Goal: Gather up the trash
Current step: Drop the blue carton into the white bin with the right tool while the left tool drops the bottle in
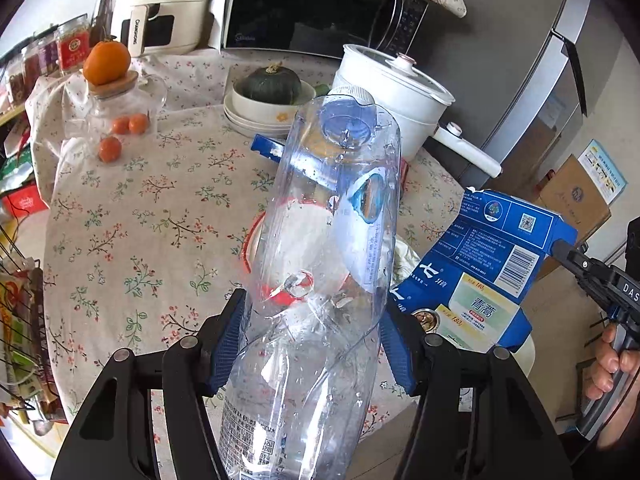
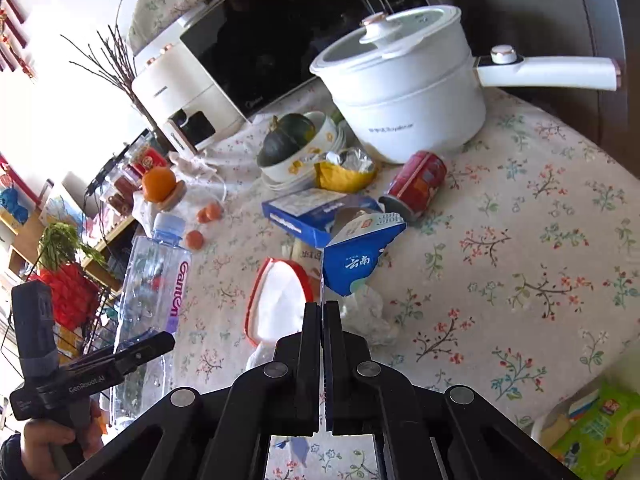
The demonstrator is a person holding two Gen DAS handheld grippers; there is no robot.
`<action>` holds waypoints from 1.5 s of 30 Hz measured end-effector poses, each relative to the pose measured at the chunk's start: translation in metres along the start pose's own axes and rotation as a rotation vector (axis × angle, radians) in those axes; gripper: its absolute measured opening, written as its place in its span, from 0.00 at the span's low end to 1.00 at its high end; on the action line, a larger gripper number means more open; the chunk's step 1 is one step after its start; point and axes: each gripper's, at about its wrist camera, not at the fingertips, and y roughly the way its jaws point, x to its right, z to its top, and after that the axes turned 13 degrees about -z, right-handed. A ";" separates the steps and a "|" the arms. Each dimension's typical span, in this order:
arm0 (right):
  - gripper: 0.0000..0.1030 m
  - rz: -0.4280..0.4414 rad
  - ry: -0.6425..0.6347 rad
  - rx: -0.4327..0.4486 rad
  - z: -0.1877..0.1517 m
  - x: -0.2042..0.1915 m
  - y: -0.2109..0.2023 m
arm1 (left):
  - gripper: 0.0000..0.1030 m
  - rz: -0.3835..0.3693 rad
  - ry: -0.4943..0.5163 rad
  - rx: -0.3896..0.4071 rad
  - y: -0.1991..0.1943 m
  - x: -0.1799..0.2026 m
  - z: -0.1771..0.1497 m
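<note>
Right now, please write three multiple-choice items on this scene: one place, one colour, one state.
1. Where is the red can? A on the floor; B lying beside the white pot; C inside a drawer.
2. What colour is the carton in the right gripper? A blue; B green; C yellow.
3. The left gripper's jaws are: A empty; B closed on the clear bottle; C holding a spoon.
B, it lies on the cloth by the pot; A, its print is blue; B, the pads press the bottle's sides.
</note>
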 end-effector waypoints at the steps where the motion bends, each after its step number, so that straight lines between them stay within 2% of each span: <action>1: 0.00 0.001 -0.002 0.012 0.001 0.002 -0.006 | 0.63 -0.006 0.002 0.000 0.000 0.003 0.000; 11: 0.00 -0.012 0.011 0.092 0.003 0.027 -0.060 | 0.63 -0.075 0.055 -0.034 0.013 0.036 -0.007; 18: 0.00 -0.097 0.051 0.099 -0.007 0.068 -0.085 | 0.63 -0.131 0.109 -0.090 0.035 0.072 -0.017; 26: 0.00 -0.224 0.090 0.084 -0.034 0.127 -0.115 | 0.64 -0.183 0.187 -0.150 0.061 0.118 -0.032; 33: 0.00 -0.333 0.137 0.052 -0.059 0.175 -0.134 | 0.64 -0.219 0.228 -0.195 0.083 0.149 -0.045; 39: 0.01 -0.395 0.189 -0.041 -0.078 0.209 -0.123 | 0.64 -0.242 0.256 -0.231 0.100 0.172 -0.057; 45: 0.10 -0.409 0.244 -0.128 -0.086 0.229 -0.107 | 0.64 -0.272 0.271 -0.268 0.119 0.194 -0.065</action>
